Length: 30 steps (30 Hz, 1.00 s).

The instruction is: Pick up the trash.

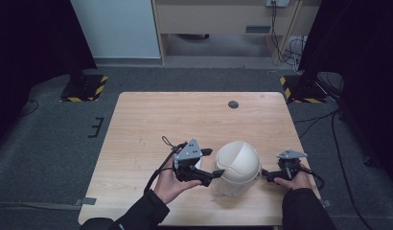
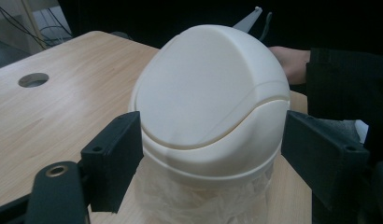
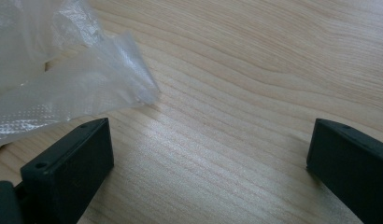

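Note:
A small white bin with a domed swing lid (image 1: 237, 162) stands near the table's front edge, and a clear plastic bag (image 1: 223, 188) bunches out under the lid. My left gripper (image 1: 213, 163) comes at it from the left. In the left gripper view its jaws touch the lid (image 2: 208, 93) on both sides, just above the bag (image 2: 203, 200). My right gripper (image 1: 267, 175) rests low to the right of the bin, open. Between its jaws is bare wood (image 3: 208, 163), with a corner of the bag (image 3: 63, 79) just beyond its left jaw.
The wooden table (image 1: 185, 120) has a round cable hole (image 1: 233, 104) near its far edge. Two stand bases with yellow-black tape (image 1: 84, 88) (image 1: 302, 91) sit on the carpet beyond the far corners. A hand and dark sleeve (image 2: 339, 79) lie behind the bin.

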Available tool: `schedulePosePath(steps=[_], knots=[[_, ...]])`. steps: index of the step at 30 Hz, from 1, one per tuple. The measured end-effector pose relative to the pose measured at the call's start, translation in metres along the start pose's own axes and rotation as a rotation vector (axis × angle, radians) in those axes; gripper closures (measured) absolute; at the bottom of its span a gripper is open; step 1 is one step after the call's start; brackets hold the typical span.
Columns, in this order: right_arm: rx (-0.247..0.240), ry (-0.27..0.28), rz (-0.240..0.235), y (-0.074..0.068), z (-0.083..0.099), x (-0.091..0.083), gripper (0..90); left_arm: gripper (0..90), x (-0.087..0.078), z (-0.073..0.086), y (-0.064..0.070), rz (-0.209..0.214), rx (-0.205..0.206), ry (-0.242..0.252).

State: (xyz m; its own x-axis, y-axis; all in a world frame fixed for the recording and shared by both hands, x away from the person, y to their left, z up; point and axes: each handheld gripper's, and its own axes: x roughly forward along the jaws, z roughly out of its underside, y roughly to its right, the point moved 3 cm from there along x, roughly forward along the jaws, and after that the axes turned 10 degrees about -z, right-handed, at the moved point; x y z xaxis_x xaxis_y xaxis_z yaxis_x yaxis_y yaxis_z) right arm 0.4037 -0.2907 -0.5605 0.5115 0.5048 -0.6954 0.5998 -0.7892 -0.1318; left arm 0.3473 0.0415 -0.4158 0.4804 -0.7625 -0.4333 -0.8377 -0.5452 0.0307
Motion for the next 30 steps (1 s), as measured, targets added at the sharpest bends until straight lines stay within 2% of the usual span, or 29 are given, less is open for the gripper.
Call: schedulePosePath(steps=[13, 30], knots=[[0.0, 0.001, 0.001, 0.0, 0.0, 0.0, 0.7, 22.0, 0.02, 0.001, 0.012, 0.05, 0.001, -0.031], [0.0, 0.001, 0.001, 0.0, 0.0, 0.0, 0.7, 22.5, 0.037, 0.002, 0.024, 0.078, 0.001, -0.071]])
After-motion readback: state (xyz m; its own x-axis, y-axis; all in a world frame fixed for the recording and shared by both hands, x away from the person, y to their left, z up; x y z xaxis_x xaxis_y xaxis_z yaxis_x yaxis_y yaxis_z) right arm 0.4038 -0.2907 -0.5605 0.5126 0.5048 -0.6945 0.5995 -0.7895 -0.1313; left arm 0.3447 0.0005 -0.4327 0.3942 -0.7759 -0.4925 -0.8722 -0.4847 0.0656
